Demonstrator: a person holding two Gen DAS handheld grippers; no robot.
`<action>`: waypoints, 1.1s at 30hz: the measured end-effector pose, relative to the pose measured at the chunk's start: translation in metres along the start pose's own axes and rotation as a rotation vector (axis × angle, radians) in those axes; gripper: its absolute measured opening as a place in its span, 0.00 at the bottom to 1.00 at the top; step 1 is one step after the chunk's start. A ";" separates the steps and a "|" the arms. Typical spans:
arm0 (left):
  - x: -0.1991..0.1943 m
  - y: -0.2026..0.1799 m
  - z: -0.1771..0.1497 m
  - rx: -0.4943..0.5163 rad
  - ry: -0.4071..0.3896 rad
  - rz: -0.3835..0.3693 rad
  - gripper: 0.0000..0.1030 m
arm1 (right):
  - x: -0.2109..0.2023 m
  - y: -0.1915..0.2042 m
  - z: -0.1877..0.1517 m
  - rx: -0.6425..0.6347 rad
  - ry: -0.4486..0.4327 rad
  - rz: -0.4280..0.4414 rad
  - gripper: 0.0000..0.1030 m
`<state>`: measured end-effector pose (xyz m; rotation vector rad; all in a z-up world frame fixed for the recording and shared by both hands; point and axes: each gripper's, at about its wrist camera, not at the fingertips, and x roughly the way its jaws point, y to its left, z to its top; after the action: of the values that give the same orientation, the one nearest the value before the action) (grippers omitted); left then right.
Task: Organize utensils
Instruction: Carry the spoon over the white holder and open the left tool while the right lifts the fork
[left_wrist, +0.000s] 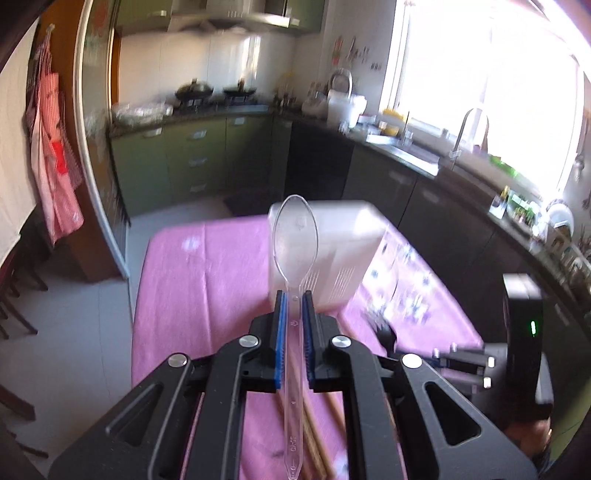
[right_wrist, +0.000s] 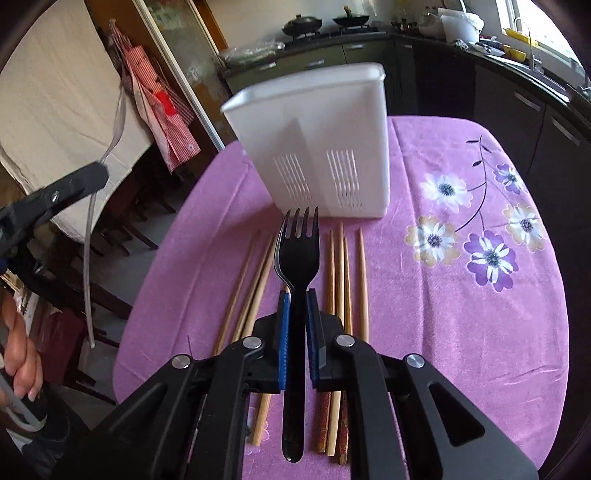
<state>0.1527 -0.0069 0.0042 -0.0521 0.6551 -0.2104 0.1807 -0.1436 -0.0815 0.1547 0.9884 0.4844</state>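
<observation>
Gripping both: left gripper clamps the clear spoon, right gripper clamps the black fork. White caddy stands dead ahead of both, utensil axes pointing at it, right one looks nearer. Chopsticks lie on the cloth underneath.

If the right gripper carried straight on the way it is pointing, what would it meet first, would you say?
Most likely the white utensil holder: the black fork in the right gripper aims at its slotted lower wall. Pointing downward, it might meet the purple tablecloth first; depth is unclear.
</observation>
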 end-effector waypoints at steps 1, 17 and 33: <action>-0.002 -0.003 0.015 -0.005 -0.054 -0.018 0.08 | -0.011 -0.004 0.001 0.005 -0.029 0.013 0.09; 0.115 -0.026 0.115 -0.017 -0.372 0.001 0.08 | -0.081 -0.070 0.003 0.085 -0.202 0.121 0.09; 0.151 -0.011 0.077 0.002 -0.240 0.010 0.13 | -0.085 -0.061 0.049 0.012 -0.275 0.085 0.09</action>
<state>0.3143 -0.0512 -0.0243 -0.0713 0.4159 -0.1917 0.2024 -0.2316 -0.0102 0.2682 0.7177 0.5200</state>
